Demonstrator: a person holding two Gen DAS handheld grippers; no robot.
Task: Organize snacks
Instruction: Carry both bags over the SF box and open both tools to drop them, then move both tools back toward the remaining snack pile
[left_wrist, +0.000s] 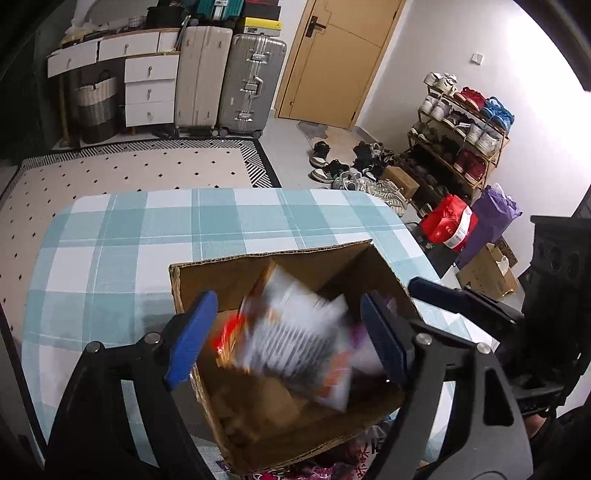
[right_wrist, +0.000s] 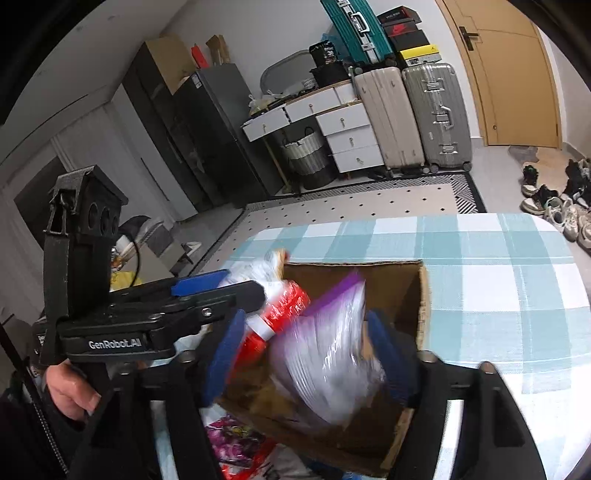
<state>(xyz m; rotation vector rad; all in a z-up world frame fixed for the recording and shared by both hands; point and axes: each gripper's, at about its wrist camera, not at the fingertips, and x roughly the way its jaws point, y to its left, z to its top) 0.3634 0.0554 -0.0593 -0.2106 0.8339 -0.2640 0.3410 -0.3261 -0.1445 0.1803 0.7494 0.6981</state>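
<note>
Step in hand, as judged: two snack packs are being dropped into the box (left_wrist: 295, 435) on the checked cloth (left_wrist: 122, 236).

Left gripper (left_wrist: 291, 336): jaws wide, nothing pressed; a blurred white and orange pack (left_wrist: 295, 339) is seen between them, over the box.

Right gripper (right_wrist: 306, 354): jaws likewise wide, with a blurred clear and purple bag (right_wrist: 328, 354) between them, apparently loose.

Box: brown corrugated card, open-topped, edges ragged. Packs: glossy, crinkled film.

Next move, judged: more packs (right_wrist: 236, 439) lie just beside the box for collection.
</note>
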